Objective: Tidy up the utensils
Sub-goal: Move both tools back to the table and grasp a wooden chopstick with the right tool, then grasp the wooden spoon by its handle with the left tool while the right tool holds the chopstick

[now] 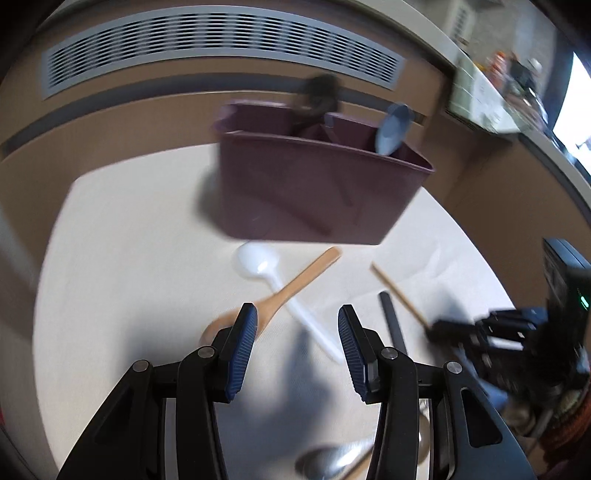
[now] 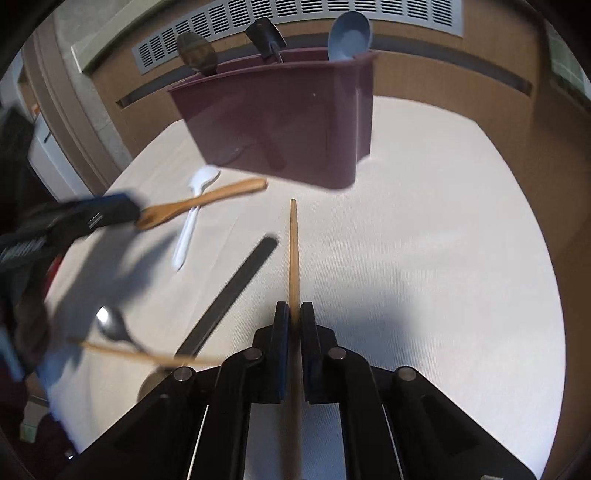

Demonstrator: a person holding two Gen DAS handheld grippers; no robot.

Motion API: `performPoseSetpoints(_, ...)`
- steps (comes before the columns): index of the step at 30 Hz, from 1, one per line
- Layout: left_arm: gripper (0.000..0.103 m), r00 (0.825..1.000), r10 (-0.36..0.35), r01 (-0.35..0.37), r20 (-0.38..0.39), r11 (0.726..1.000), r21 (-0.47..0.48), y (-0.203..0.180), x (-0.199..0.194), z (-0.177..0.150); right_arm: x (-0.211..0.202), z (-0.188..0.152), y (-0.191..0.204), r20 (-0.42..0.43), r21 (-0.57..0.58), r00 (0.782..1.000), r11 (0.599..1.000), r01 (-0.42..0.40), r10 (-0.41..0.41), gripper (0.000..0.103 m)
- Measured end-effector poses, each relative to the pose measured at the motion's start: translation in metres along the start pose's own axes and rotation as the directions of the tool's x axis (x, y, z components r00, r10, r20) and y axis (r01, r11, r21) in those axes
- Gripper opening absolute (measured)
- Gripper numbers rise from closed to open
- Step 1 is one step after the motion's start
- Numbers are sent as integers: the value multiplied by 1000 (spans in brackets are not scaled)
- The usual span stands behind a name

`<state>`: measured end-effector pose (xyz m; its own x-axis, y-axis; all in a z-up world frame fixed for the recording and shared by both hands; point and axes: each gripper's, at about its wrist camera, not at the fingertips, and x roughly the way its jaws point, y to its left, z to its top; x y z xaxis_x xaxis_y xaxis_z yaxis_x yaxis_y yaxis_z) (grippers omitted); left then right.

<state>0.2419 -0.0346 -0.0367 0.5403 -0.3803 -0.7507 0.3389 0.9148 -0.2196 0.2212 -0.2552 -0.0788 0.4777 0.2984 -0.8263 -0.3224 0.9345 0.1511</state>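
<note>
One chopstick (image 2: pixel 294 254) clamped btwn right gripper (image 2: pixel 294 314) fingers (image 2: pixel 282 325).

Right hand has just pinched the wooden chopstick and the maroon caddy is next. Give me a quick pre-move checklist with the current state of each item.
1. Right gripper shut on the wooden chopstick: ok, pads clamp it on both sides.
2. Chopstick aligned along the fingers, tip toward the maroon caddy: ok.
3. Path from tip to caddy free of utensils: ok, bare table ahead.
4. Free slot in the caddy: cannot tell; the blue spoon and two dark utensils already stand in it.
5. Left gripper out of the way: ok, open and empty over the wooden spoon and white plastic spoon.
6. Second chopstick undisturbed: ok.
</note>
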Motion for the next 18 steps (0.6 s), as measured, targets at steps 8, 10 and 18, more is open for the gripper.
performPoseSetpoints(8, 47, 994, 56, -58, -97, 998, -18, 18, 38, 8, -15, -28, 7, 35, -38, 999, 999, 2, 0, 9)
performPoseSetpoints(10, 47, 994, 55, -57, -92, 998, -28, 19, 34, 3, -17, -30, 3, 38, -46, 999, 999, -6, 8, 12)
performPoseSetpoints(18, 47, 990, 43, -43, -132, 999, 3, 5, 8, -30, -5, -12, 12, 24, -100, 1000, 995, 8, -6, 24)
